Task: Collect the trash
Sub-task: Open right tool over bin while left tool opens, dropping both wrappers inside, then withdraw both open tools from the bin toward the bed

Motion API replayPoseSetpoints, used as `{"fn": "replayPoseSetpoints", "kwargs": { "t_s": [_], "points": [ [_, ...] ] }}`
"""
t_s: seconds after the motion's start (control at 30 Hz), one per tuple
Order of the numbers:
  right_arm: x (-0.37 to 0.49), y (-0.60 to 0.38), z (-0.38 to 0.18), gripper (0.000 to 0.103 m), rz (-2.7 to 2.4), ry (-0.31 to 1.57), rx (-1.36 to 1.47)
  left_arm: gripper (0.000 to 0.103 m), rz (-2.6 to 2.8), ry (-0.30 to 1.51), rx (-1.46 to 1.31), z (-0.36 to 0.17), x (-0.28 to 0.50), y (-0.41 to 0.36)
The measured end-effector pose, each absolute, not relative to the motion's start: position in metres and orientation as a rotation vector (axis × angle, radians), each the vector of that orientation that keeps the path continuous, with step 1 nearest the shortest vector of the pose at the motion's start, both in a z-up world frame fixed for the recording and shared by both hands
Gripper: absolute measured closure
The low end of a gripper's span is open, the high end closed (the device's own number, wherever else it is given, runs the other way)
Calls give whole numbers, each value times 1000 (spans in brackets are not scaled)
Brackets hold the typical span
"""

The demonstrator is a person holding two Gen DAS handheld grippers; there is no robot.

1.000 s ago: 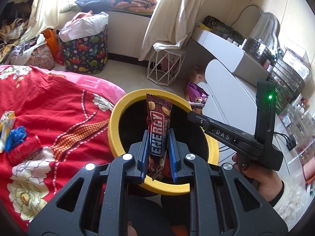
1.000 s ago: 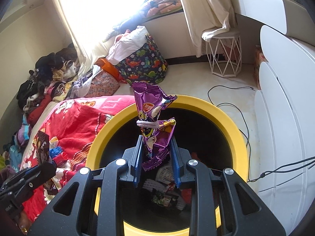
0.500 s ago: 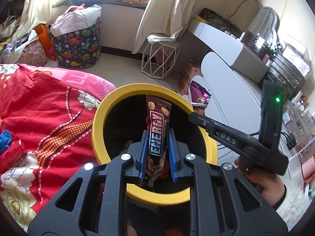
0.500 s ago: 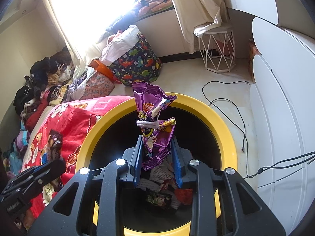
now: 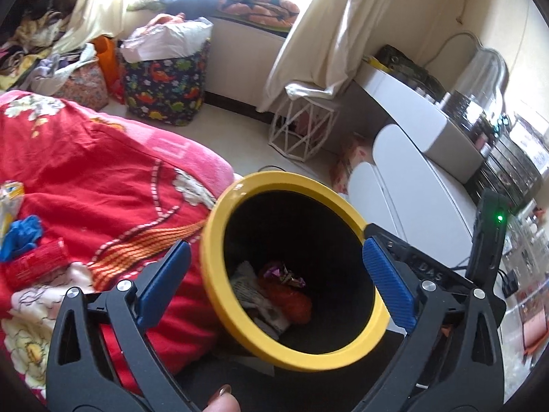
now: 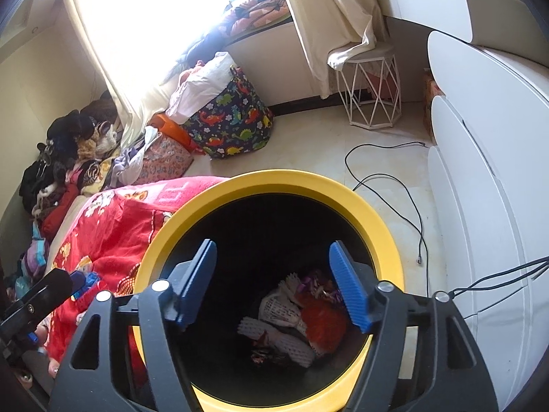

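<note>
Bin [image 5: 219, 226]: yellow-rimmed, black inside, standing beside the red blanket [image 5: 103, 178].
Trash [image 6: 302, 319]: crumpled wrappers, white netting, orange piece, lying at the bin's bottom.
Left gripper [image 5: 274, 274]: jaws opening wide, nothing between.
Right gripper [image 6: 274, 285]: jaws opening, nothing between.

Your bin [image 6: 271, 185] has a bright yellow rim around a black inside, and the trash [image 6: 302, 322] at its bottom is white netted foam, an orange-red wad and a bit of purple foil. Both the left gripper [image 5: 278, 274] and the right gripper [image 6: 274, 281] are black with ribbed blue pads. The blanket [image 5: 85, 178] you see beside the bin is red with white flowers and a pink edge, and the fabric basket [image 6: 236, 120] is navy with multicoloured dinosaurs.
</note>
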State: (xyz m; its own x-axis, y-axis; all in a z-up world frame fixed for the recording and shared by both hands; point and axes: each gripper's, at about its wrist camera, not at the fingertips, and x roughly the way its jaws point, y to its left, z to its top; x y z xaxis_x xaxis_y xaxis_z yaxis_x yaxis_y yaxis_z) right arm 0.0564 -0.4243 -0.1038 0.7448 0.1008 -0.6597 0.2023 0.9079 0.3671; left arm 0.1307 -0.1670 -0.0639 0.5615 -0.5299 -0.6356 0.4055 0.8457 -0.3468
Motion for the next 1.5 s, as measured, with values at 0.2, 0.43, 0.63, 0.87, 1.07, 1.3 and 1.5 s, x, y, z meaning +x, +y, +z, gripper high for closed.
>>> {"fn": "replayPoseSetpoints", "kwargs": {
  "t_s": [0.2, 0.43, 0.63, 0.87, 1.07, 1.3, 1.5],
  "points": [
    [55, -418, -95, 32, -47, 715, 428, 11, -503, 768, -180, -55, 126, -148],
    [56, -399, -87, 31, -11, 707, 401, 11, -456, 720, -191, -40, 121, -126],
    [56, -376, -78, 31, 40, 702, 370, 11, -407, 678, -191, -28, 119, -109],
    [55, -346, -67, 31, 103, 691, 334, 11, -360, 637, -198, -18, 118, -85],
    [55, -319, -60, 29, 157, 686, 302, 11, -328, 621, -216, -15, 118, -67],
    [55, -289, -56, 29, 216, 687, 261, 11, -284, 607, -238, -13, 118, -45],
    [56, -262, -53, 29, 271, 691, 219, 11, -238, 602, -262, -14, 119, -24]
  ]
}}
